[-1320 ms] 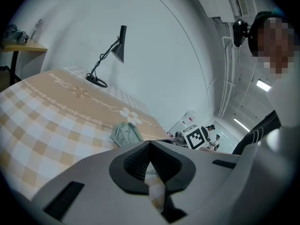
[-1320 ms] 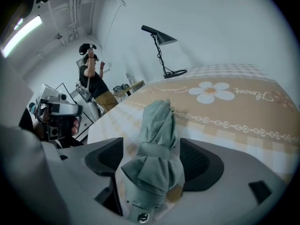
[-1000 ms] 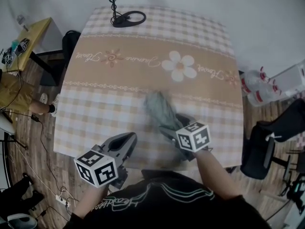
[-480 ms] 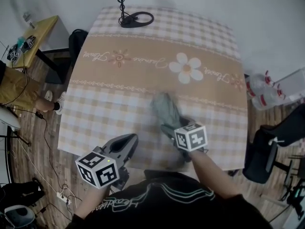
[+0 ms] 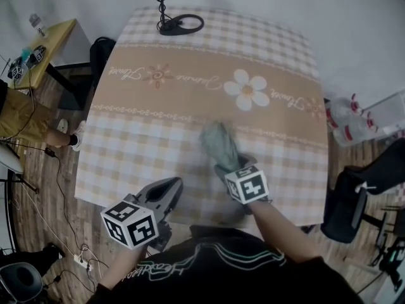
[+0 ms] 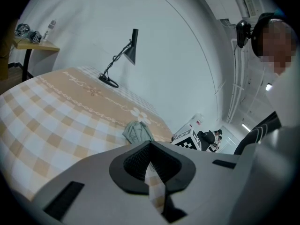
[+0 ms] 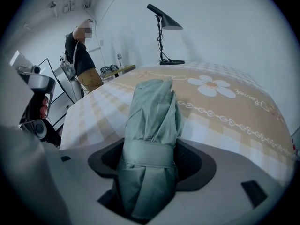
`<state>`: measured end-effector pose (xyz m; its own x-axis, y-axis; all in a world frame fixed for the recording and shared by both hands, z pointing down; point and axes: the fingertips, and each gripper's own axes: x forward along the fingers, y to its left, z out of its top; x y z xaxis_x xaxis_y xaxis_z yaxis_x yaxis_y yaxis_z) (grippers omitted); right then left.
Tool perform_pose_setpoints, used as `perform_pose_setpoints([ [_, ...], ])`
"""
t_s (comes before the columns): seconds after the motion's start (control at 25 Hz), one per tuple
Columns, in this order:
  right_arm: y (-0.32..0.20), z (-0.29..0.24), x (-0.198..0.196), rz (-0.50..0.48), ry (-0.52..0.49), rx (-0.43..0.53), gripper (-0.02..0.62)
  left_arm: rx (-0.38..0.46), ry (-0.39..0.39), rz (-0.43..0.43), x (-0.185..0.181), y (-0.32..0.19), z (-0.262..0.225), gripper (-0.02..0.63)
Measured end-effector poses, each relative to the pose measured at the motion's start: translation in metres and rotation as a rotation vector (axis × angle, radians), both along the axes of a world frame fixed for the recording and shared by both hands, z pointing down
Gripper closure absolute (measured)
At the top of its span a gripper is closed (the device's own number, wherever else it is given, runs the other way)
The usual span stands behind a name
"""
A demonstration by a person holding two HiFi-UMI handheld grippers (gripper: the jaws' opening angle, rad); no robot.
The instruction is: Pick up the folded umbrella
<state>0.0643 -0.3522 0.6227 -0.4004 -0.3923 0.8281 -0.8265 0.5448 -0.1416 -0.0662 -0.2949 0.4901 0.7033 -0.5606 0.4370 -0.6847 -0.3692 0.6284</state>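
The folded grey-green umbrella (image 5: 218, 143) lies on the checked tablecloth (image 5: 145, 144), right of centre near the front edge. My right gripper (image 5: 226, 167) points steeply down over its near end. In the right gripper view the umbrella (image 7: 152, 121) with its strap stands between the jaws of the right gripper (image 7: 151, 150), which are closing; dark gaps still show beside it on both sides. My left gripper (image 5: 168, 185) hovers at the front table edge, left of the umbrella and apart from it. It (image 6: 150, 146) is shut with nothing in it, and the umbrella (image 6: 137, 131) lies beyond it.
A black desk lamp (image 5: 179, 23) stands at the table's far edge. A yellow side table (image 5: 47, 46) is at the left. Plastic bottles (image 5: 345, 122) and a black chair (image 5: 354, 195) are at the right. A person (image 7: 80, 55) stands in the background.
The right gripper's marker cube has shifted slightly left and tipped further over the umbrella's near end. The left gripper has stayed in place.
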Motion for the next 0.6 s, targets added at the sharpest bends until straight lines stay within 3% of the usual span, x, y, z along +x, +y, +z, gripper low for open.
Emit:
perform_pose_setpoints([
  [0.6, -0.003, -0.006, 0.008, -0.026, -0.145, -0.064, 0.311, -0.057, -0.027, 0.036, 0.018, -0.02, 0.017, 0.609],
])
